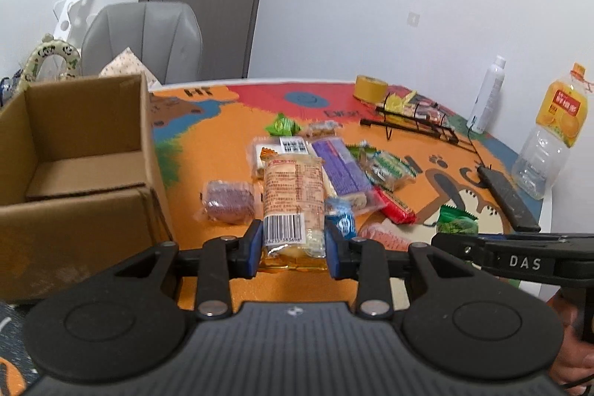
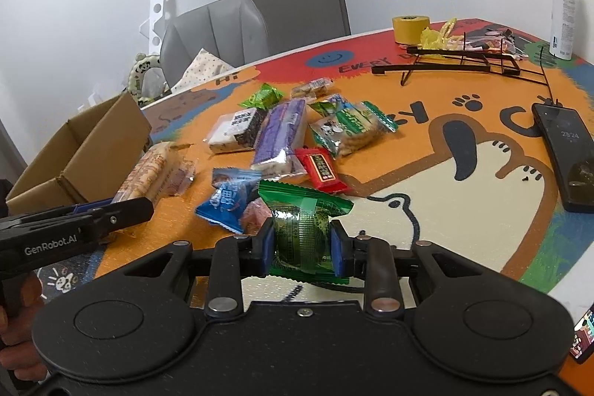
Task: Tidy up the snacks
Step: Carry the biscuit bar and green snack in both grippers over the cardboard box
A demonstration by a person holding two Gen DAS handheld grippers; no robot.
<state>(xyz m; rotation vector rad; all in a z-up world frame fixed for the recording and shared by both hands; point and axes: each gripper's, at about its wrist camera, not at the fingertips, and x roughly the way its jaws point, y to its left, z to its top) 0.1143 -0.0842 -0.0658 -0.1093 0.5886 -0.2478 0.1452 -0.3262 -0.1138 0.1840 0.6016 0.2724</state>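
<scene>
Colourful cartoon tablecloth (image 1: 230, 136) lay under both lifts: left gripper (image 1: 293, 244) clamped an orange barcoded pastry packet (image 1: 293, 195), right gripper (image 2: 304, 249) clamped a green foil snack packet (image 2: 302, 229). Next, probably, each needed carrying left of the fingers to the open brown cardboard box (image 1: 85, 151).

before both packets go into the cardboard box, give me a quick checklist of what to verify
1. Left gripper grip: shut on the long orange-printed clear snack packet, pads on both sides. Ok.
2. Right gripper grip: shut on the shiny green foil snack packet. Ok.
3. Open brown cardboard box: flaps open, and the inside that shows looks bare. Ok.
4. Way to the box: no loose snack shows between the orange packet and the box wall. Ok.
5. Orange packet clear of the round purple snack in clear wrap beside it: cannot tell.
6. Green packet clear of the blue foil packet beside it: cannot tell.
</scene>
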